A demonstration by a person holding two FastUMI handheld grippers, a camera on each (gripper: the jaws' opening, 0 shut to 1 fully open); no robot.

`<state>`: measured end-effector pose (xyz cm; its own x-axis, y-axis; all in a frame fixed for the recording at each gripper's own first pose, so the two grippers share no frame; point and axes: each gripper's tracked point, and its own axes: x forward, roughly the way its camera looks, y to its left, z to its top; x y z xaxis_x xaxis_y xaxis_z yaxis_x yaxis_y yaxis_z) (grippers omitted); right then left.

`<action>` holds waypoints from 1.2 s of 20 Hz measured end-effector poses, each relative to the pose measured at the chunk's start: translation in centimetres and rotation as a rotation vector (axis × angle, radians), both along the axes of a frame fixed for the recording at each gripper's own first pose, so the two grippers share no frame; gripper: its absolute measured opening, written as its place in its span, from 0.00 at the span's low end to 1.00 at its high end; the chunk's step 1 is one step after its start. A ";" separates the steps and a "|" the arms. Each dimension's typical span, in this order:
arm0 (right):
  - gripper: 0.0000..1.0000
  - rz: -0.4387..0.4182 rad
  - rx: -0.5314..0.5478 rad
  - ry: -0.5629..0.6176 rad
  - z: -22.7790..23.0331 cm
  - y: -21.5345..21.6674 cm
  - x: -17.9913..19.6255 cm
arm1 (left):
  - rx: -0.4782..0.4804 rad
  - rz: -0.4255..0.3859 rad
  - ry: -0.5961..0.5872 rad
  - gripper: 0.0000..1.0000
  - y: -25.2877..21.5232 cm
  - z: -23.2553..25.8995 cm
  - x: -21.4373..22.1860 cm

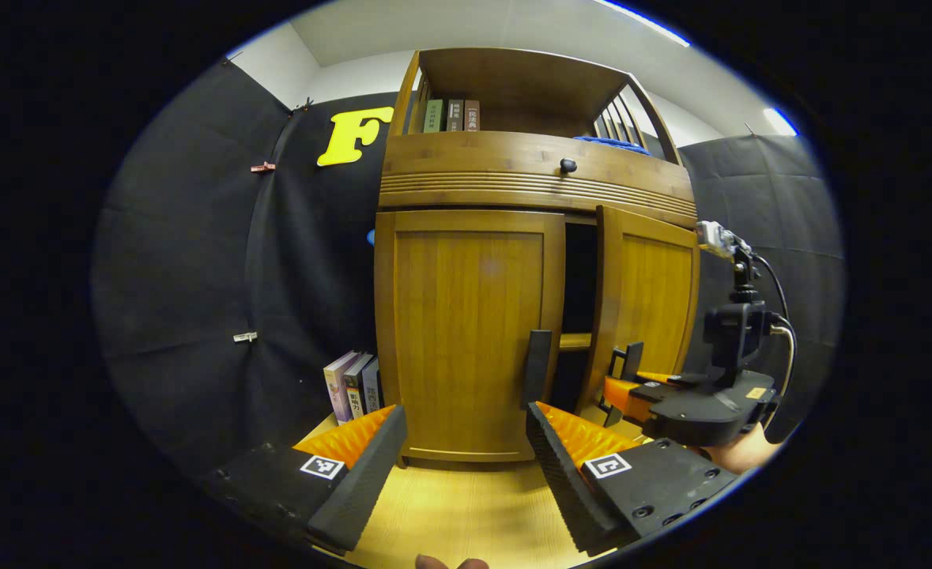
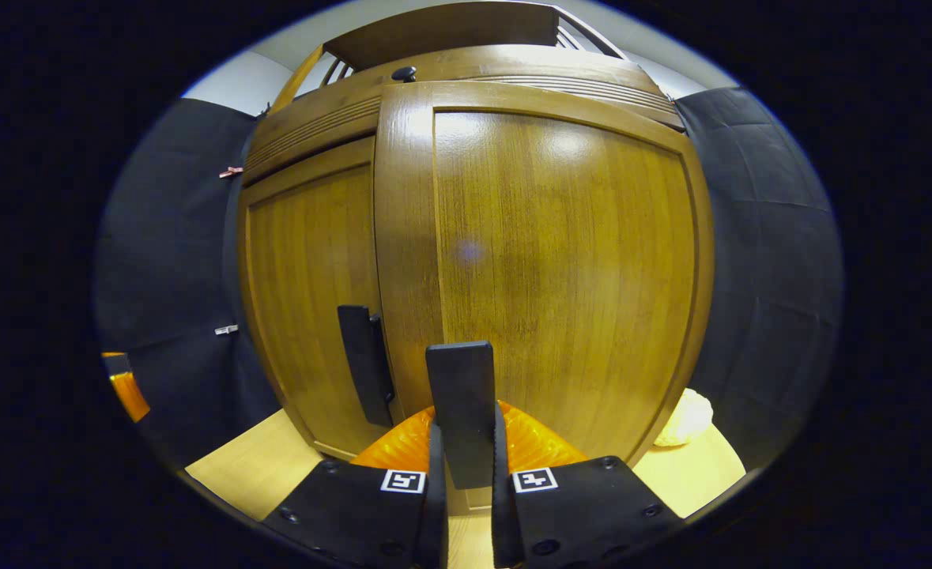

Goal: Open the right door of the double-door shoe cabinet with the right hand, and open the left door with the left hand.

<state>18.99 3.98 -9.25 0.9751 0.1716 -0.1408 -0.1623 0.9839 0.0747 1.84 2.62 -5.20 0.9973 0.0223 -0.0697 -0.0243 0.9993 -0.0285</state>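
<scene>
1. In the left gripper view, a tall brown wooden shoe cabinet (image 1: pixel 513 261) with two doors stands on the light wooden tabletop (image 1: pixel 466 514).
2. The flat wooden left door (image 1: pixel 469 340) is shut. A flat black handle (image 1: pixel 537 367) sticks out near its inner edge.
3. The wooden right door (image 1: pixel 647 304) is swung out a little way, and a dark gap shows between the two doors.
4. The left gripper (image 1: pixel 466 450) is wide open and holds nothing. It hangs in front of the left door, apart from it.
5. Farther off, the right gripper (image 1: pixel 628 371) is at the lower edge of the right door. A hand (image 1: pixel 742 450) holds it from behind.
6. A wide wooden drawer with a small round black knob (image 1: pixel 567 165) sits above the doors.
7. Three books (image 1: pixel 450 115) stand on the open shelf at the top. More books (image 1: pixel 352 387) stand on the tabletop just beside the cabinet's left side.
8. In the right gripper view, the right door (image 2: pixel 560 269) is very close and big.
9. The right gripper (image 2: pixel 462 466) is closed on the right door's flat black handle (image 2: pixel 460 395), with one finger on each side.
10. The left door (image 2: pixel 315 292) sits farther back, with its black handle (image 2: pixel 364 363) by its edge.
11. A pale bumpy thing (image 2: pixel 685 419) lies on the tabletop by the cabinet's right corner. I cannot tell what it is.
</scene>
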 end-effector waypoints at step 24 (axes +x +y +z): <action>0.23 -0.086 -0.003 0.031 4.0 -1.8 1.4 | 0.008 -0.055 0.002 0.95 -12.9 0.7 1.8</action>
